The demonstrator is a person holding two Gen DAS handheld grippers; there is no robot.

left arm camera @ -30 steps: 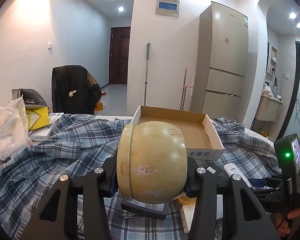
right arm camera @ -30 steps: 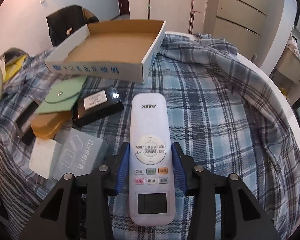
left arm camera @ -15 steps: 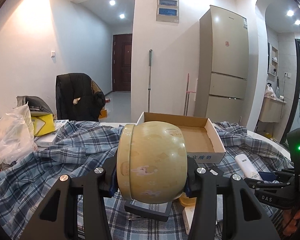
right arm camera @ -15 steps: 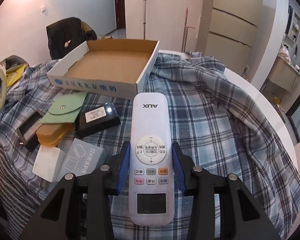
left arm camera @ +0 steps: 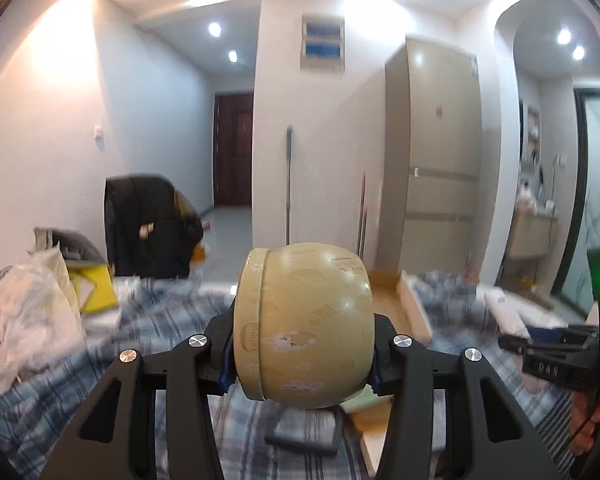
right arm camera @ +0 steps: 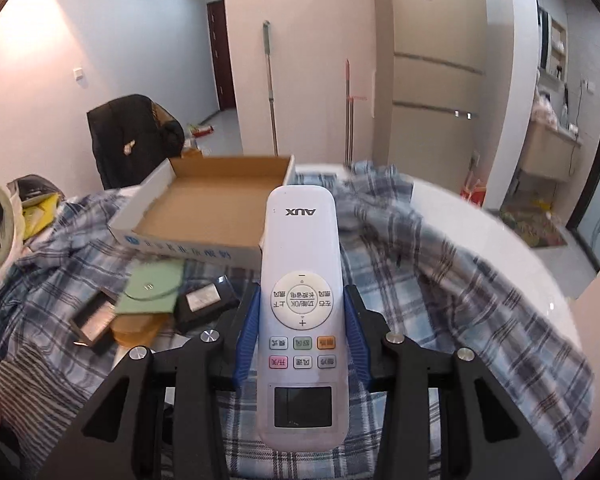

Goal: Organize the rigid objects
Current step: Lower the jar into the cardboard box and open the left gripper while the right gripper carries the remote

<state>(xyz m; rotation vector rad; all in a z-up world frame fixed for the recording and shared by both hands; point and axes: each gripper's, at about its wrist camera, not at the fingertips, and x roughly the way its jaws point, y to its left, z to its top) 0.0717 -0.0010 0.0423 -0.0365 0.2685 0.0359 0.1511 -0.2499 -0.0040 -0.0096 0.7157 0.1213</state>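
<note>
Both hands carry loads toward the box (right arm camera: 216, 204) at twelve o'clock: the left gripper (left arm camera: 302, 354) is clenched on a tin (left arm camera: 304, 320), the right gripper (right arm camera: 300, 344) on a remote (right arm camera: 300, 300). Next, I'd guess: lower each inside, then release. Only the right view shows the box floor (bare) and clutter (right arm camera: 148, 300) at nine o'clock.

Room is bright, lit by recessed ceiling spotlights (left arm camera: 214, 29) that flare white and put glare on the wall. Strong fisheye bending, w/ dark vignette at corners. In left wrist view the plaid cloth (left arm camera: 172, 312) is motion-blurred; the near tin (left arm camera: 304, 332) is sharp w/ soft highlights.
</note>
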